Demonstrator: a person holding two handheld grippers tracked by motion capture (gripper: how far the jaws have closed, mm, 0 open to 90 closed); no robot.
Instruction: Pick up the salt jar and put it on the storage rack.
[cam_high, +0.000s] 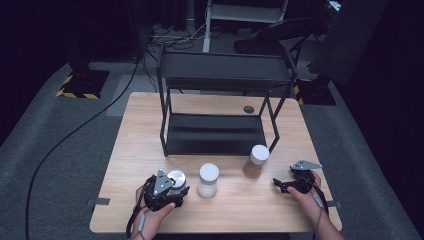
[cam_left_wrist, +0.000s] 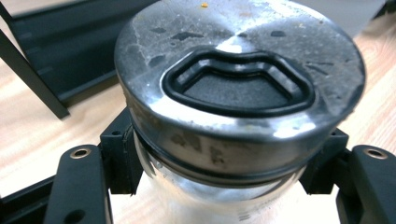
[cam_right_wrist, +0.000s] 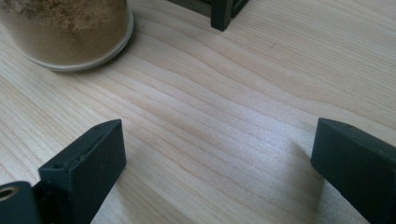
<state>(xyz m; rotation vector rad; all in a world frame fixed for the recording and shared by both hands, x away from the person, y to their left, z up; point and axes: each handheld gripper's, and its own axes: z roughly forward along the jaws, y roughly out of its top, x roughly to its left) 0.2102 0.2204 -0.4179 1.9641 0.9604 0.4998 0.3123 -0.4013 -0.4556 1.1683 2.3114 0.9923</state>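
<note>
- Pale wooden table (cam_high: 150, 125) in a dark room, grey carpet around, with a black two-level shelf rack (cam_high: 220, 100) standing toward the far edge.
- Left gripper (cam_high: 172, 192) at the near left, jaws closed onto the glass body of a metal-lidded jar (cam_high: 176, 179); seen close in the left gripper view as the jar (cam_left_wrist: 238, 93) clamped just under its steel lid, black pads pressing on both sides.
- Jar upright in the grip, near the front edge, just left of a second jar with a white lid and pale contents (cam_high: 208, 180).
- Right gripper (cam_high: 282, 184) at the near right, jaws spread wide and holding nothing, bare wood between them in the right gripper view (cam_right_wrist: 215, 163).
- Third jar, white-lidded with brown powder (cam_high: 255, 161), near the right gripper and in front of the rack's right leg; its base (cam_right_wrist: 70, 32) at the top left of the right gripper view.
- Small dark round object (cam_high: 248, 108) on the table behind the rack; too small to identify.
- Step in hand, by judgement: pick-up of the metal-lidded jar, grip secured, probably bound for the rack.
- Next move calls for: a straight lift clear of the neighbouring jar, keeping upright, then forward travel to a shelf of the rack, avoiding the front leg and the upper shelf edge.
- Risk: smooth glass slipping in the pads if tilted.
</note>
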